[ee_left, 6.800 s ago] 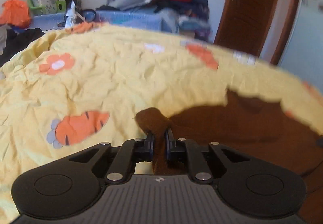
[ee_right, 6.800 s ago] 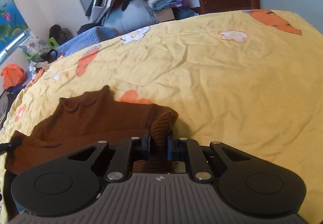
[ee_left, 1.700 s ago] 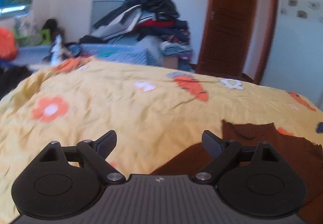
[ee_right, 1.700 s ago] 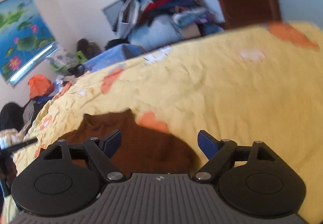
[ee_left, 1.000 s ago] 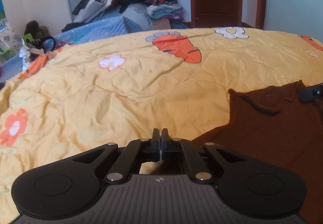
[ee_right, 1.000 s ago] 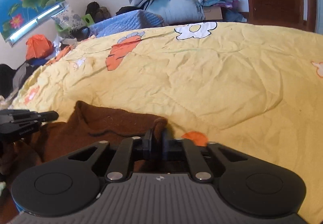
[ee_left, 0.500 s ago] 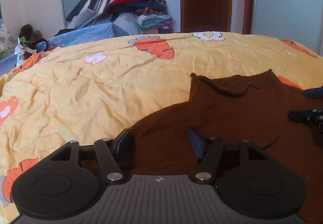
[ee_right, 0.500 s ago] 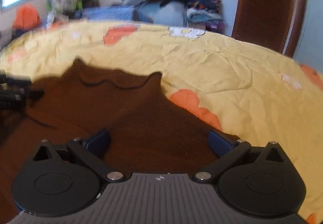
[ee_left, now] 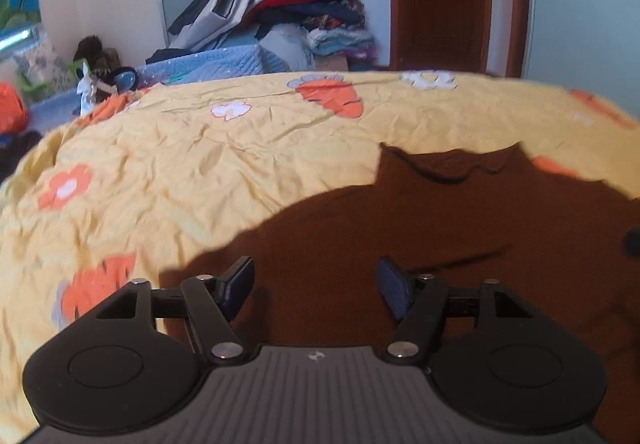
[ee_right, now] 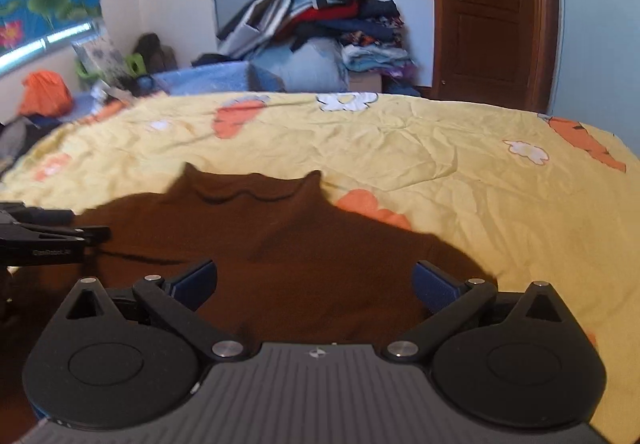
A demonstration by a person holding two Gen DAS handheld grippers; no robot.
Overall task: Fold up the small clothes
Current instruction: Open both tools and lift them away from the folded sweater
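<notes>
Left wrist view gives me the left tool [ee_left: 316, 286] with its jaws opening, nothing pinched, above the brown sweater [ee_left: 460, 228]; that sweater lies spread flat on the yellow bedspread [ee_left: 200, 172], collar toward the bed's far edge. Right wrist view shows my right tool [ee_right: 315, 282] released wide over the sweater; the other tool juts in at the left.

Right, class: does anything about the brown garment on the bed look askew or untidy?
The brown sweater lies spread on the yellow bedspread, but its collar edge is wavy and a fold ridge crosses its left side.
</notes>
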